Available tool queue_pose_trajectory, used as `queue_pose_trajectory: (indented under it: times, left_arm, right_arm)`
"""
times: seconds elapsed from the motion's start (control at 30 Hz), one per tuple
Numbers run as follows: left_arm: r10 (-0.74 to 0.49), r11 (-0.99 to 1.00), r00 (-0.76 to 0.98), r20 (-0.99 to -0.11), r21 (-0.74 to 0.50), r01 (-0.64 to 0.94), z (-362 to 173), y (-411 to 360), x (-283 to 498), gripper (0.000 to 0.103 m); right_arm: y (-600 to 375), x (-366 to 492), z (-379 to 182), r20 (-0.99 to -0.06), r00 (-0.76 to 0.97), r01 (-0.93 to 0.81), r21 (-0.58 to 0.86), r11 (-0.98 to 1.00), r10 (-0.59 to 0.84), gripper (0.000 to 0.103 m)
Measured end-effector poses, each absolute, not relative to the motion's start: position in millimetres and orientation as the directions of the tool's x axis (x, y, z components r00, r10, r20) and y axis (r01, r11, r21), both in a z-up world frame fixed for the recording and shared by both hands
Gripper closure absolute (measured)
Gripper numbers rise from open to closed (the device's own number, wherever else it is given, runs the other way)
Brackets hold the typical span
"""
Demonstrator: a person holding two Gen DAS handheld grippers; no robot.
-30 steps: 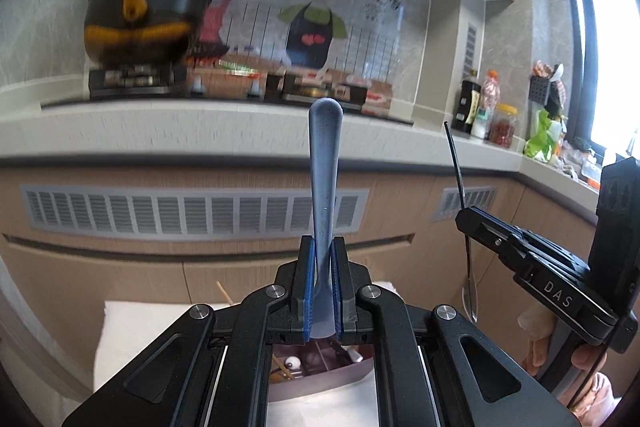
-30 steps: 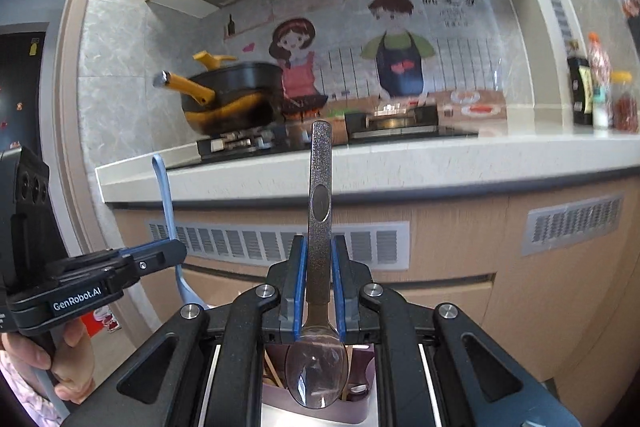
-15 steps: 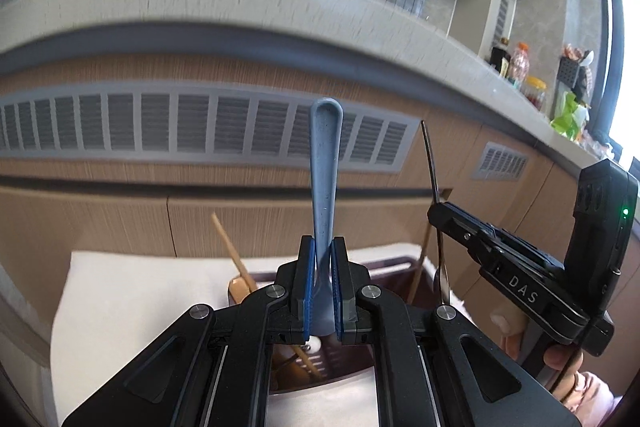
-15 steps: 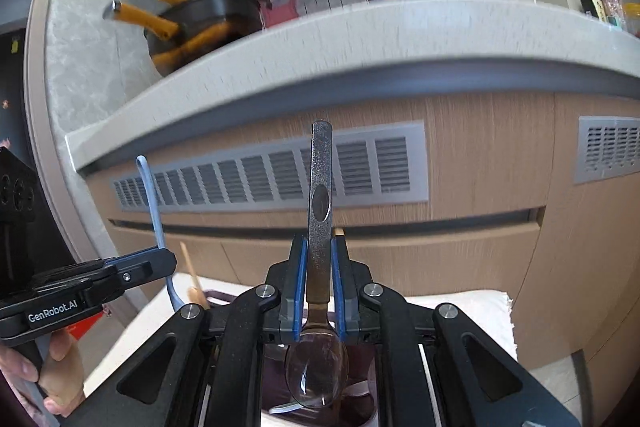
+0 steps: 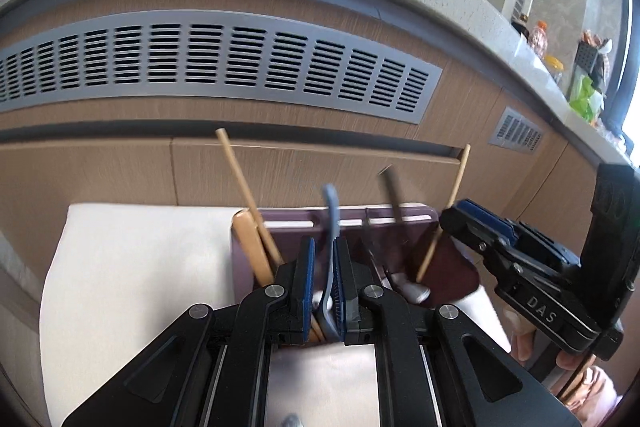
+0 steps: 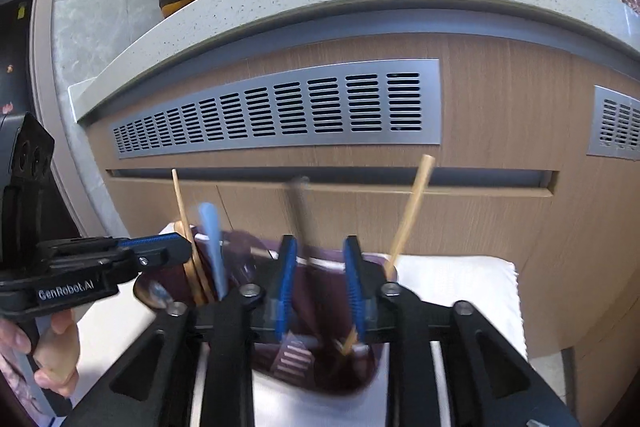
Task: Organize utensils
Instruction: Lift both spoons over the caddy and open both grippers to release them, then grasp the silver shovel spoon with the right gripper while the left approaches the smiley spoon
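Releasing into the purple holder [image 5: 408, 214], just ahead of and beneath both claws, on a white cloth [image 5: 140, 267] over the table. Left claw [image 5: 323, 267] barely parted and opening, with the blue handle [image 5: 331, 223] loose between the pads, leaning on one and clear of the other, blurred, apparently sliding down to stand bowl-end first. Right claw [image 6: 320, 267] spreading wider, pads well clear of the metal spoon handle [image 6: 301, 211] between them, also blurred and likely dropping. Held upright by the handles, presumably so as to land standing among the pieces leaning there: one wooden chopstick [image 5: 244, 187] left of the left claw, another chopstick [image 5: 448, 211] to its right. Low over the rim for the release, probably to keep the fall short and avoid a bounce out.
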State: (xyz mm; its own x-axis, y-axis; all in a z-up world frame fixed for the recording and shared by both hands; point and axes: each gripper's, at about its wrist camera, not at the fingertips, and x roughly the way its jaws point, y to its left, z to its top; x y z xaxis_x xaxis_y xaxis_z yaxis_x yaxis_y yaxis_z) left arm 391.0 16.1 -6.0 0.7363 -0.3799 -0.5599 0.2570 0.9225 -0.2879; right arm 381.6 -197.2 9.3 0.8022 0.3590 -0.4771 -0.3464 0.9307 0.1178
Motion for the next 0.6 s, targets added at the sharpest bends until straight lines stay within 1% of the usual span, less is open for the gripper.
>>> queue_pose_trajectory:
  times: [0.03, 0.1, 0.17, 0.23, 0.33, 0.4, 0.5, 0.57, 0.6]
  left_arm:
    - [-0.375, 0.924, 0.74, -0.558, -0.29, 0.25, -3, 20, 384, 0.091]
    - [-0.351, 0.933, 0.747, -0.564, -0.279, 0.227, 2, 28, 369, 0.087]
    - [-0.332, 0.94, 0.742, -0.582, -0.267, 0.211, 3, 38, 354, 0.078]
    - [-0.312, 0.948, 0.731, -0.607, -0.249, 0.197, 1, 44, 340, 0.074]
    - [-0.285, 0.958, 0.704, -0.65, -0.222, 0.183, -9, 52, 319, 0.074]
    - [-0.282, 0.959, 0.678, -0.679, -0.211, 0.187, -19, 54, 305, 0.073]
    - [-0.274, 0.961, 0.633, -0.724, -0.186, 0.202, -35, 51, 287, 0.072]
    - [-0.27, 0.961, 0.596, -0.756, -0.168, 0.222, -48, 48, 277, 0.068]
    - [-0.267, 0.96, 0.578, -0.771, -0.162, 0.228, -54, 47, 272, 0.067]
  right_arm:
    - [-200, 375, 12, -0.48, 0.799, -0.346, 0.124, 0.93, 0.361, 0.062]
    - [-206, 361, 16, -0.479, 0.801, -0.343, 0.125, 0.931, 0.359, 0.039]
    - [-210, 347, 19, -0.483, 0.803, -0.339, 0.11, 0.934, 0.349, 0.032]
    - [-214, 333, 21, -0.496, 0.801, -0.338, 0.087, 0.937, 0.335, 0.028]
    - [-221, 312, 19, -0.517, 0.797, -0.328, 0.063, 0.943, 0.312, 0.021]
    - [-225, 301, 16, -0.533, 0.796, -0.309, 0.049, 0.95, 0.286, 0.009]
    - [-227, 283, 9, -0.55, 0.795, -0.312, -0.01, 0.95, 0.255, 0.004]
    - [-225, 275, 2, -0.576, 0.78, -0.327, -0.045, 0.944, 0.243, 0.0]
    - [-224, 271, -2, -0.594, 0.768, -0.338, -0.061, 0.939, 0.238, 0.0]
